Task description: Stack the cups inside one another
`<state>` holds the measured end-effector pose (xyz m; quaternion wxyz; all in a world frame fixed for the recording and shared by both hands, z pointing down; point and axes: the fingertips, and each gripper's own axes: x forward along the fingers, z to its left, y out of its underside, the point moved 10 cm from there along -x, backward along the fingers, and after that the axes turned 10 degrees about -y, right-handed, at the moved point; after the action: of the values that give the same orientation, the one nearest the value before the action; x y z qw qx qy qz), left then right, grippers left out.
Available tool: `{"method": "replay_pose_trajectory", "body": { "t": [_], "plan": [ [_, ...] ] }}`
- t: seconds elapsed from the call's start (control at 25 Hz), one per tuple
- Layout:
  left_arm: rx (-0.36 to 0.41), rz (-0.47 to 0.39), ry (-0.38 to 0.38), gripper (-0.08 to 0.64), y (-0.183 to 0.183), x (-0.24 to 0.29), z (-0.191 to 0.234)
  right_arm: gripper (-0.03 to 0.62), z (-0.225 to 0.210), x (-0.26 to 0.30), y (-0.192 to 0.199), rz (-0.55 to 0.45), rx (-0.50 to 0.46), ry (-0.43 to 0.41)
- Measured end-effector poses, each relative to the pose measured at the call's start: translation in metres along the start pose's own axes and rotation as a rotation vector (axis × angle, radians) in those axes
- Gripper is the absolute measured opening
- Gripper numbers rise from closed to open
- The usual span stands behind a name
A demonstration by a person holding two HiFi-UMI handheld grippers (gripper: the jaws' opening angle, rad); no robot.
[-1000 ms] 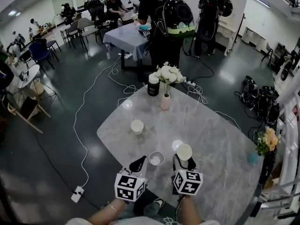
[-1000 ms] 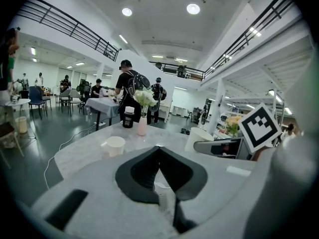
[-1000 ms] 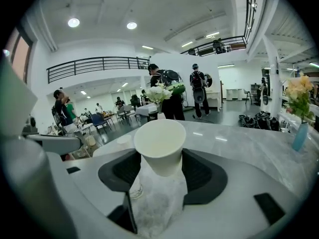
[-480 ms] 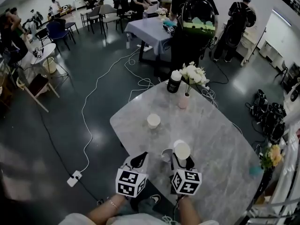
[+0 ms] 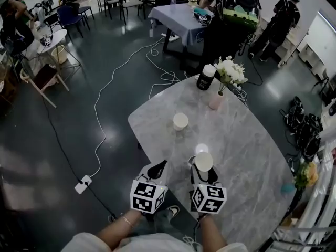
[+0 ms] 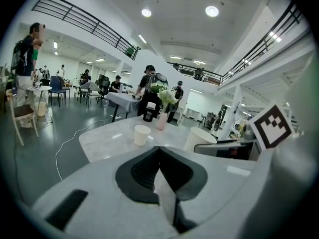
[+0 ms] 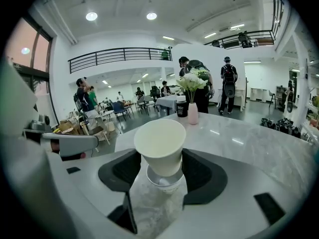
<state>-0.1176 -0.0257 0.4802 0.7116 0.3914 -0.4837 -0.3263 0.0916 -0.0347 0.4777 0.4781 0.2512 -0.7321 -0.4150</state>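
My right gripper (image 5: 202, 168) (image 7: 162, 169) is shut on a white paper cup (image 5: 203, 161) (image 7: 160, 144), held upright. Its bottom sits in the mouth of a second cup (image 7: 165, 181) that stands on the marble table (image 5: 252, 146) between the jaws. In the head view that lower cup is hidden under the held one. A third white cup (image 5: 180, 121) (image 6: 141, 134) stands alone farther out on the table. My left gripper (image 5: 156, 170) (image 6: 159, 151) is shut and empty, just left of the right one. The left gripper view shows the held cup (image 6: 200, 139) at its right.
At the table's far end stand a pink vase (image 5: 216, 100) (image 7: 192, 113) with white flowers and a black jar (image 5: 206, 77) (image 7: 182, 108). The table's near edge runs under both grippers. People stand round another table (image 5: 181, 17) beyond. A white cable (image 5: 100, 119) lies on the floor at the left.
My right gripper has carried its cup left, over the cup that stood between the grippers, and its bottom now sits in that cup's mouth. The left gripper has barely moved.
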Motion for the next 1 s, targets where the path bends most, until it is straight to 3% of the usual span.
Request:
{"method": "replay_pose_trajectory", "body": {
  "t": [1.0],
  "plan": [
    [-0.007, 0.065, 0.003, -0.003, 0.010, 0.018, 0.015, 0.236, -0.001, 0.017, 0.015, 0.039, 0.022, 0.015]
  ]
}}
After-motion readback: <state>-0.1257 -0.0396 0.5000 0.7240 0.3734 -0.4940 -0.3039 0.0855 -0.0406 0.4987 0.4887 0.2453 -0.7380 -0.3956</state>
